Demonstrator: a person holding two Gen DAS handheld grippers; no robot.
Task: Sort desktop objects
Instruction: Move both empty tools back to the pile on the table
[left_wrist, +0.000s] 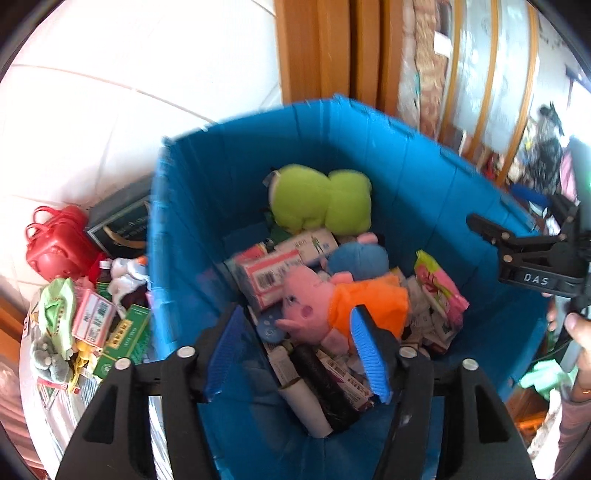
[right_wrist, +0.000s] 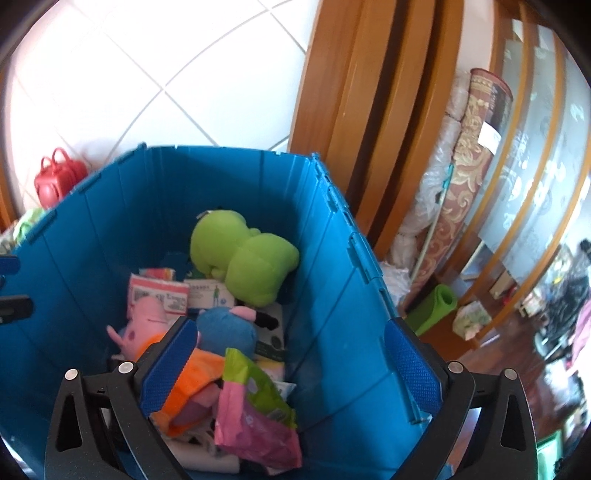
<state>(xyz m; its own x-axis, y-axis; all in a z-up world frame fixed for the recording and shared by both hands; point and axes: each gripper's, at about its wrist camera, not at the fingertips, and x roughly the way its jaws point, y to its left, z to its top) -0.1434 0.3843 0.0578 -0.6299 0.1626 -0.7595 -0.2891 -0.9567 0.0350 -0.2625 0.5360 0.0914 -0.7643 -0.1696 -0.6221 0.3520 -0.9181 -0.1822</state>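
Note:
A deep blue bin (left_wrist: 221, 192) fills both views and holds sorted items. A green plush (left_wrist: 321, 201) lies at its far side. Nearer are a blue plush (left_wrist: 360, 256), a pink pig plush in an orange dress (left_wrist: 332, 306), a pink and green packet (left_wrist: 439, 291) and several small boxes. My left gripper (left_wrist: 295, 350) hangs open above the pig plush without touching it. My right gripper (right_wrist: 291, 365) stands wide open over the bin (right_wrist: 110, 229), above the packet (right_wrist: 255, 417), with nothing between its blue pads. In the left wrist view its black body (left_wrist: 524, 258) shows at the right.
Left of the bin lies a pile: a red bag (left_wrist: 55, 240), a dark box (left_wrist: 122, 221), a green carton (left_wrist: 122, 339), medicine boxes, a bottle and a grey plush. A wooden door frame (right_wrist: 369, 110) and a rolled rug (right_wrist: 469, 166) stand behind. A hand (left_wrist: 576, 328) holds the right gripper.

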